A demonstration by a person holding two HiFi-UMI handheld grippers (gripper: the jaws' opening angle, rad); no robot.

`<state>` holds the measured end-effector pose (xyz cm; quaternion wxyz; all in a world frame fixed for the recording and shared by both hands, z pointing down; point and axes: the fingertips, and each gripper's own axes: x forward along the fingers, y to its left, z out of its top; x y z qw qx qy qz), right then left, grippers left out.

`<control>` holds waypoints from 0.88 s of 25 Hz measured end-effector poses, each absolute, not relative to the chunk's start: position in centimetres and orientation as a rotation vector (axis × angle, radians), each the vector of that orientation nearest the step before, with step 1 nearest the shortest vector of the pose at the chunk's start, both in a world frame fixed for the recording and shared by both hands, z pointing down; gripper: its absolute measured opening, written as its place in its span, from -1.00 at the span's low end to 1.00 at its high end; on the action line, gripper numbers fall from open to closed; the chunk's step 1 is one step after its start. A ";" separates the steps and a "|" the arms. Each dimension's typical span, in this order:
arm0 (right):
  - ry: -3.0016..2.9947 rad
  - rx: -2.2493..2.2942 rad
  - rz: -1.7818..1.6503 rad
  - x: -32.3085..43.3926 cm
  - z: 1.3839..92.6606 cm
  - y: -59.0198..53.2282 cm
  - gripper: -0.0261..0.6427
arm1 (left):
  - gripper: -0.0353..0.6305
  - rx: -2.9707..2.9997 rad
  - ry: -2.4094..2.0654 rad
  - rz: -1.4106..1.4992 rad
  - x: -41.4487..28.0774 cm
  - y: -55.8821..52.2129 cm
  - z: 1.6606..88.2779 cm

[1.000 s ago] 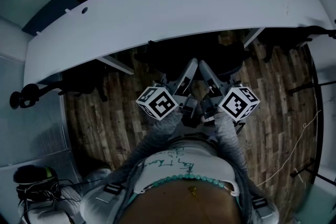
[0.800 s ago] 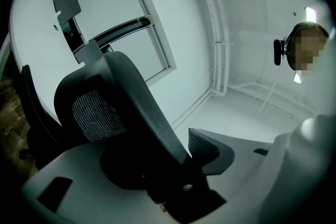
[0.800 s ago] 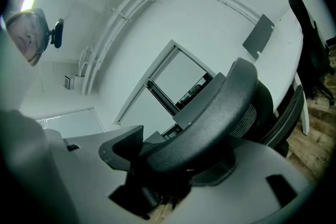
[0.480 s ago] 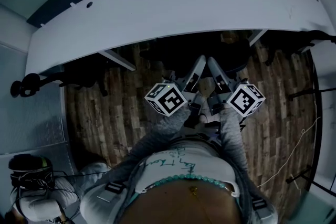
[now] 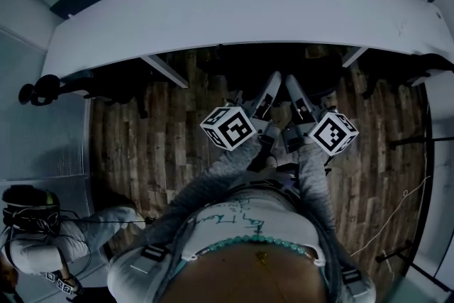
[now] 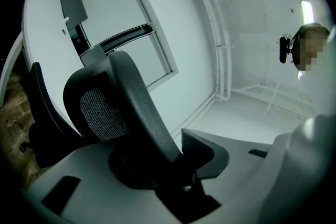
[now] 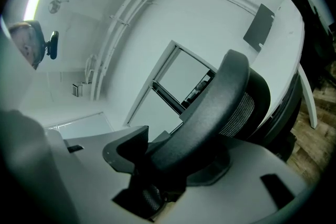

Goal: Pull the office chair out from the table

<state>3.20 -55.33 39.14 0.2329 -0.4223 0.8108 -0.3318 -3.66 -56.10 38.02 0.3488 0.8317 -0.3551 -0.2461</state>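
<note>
Office chair (image 6: 137, 108), black frame, mesh back, under white table (image 5: 248, 3)

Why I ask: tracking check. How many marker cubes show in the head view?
2. The left cube is left of centre, the right cube right of centre. None seems hidden.

office chair (image 6: 131, 107): blk, mesh back | table (image 5: 248, 3): wht | floor (image 5: 163, 145): brn wood planks
</note>
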 end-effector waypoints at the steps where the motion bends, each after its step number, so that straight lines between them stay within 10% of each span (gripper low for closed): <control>1: 2.231 -1.156 -0.910 3.3 39.2 -55.3 -0.25 | -0.41 2.153 -0.923 -0.638 -3.6 -56.0 38.1; 22: 2.270 -1.105 -0.924 5.1 39.6 -54.5 -0.28 | -0.45 2.110 -0.982 -0.676 -1.8 -55.0 38.8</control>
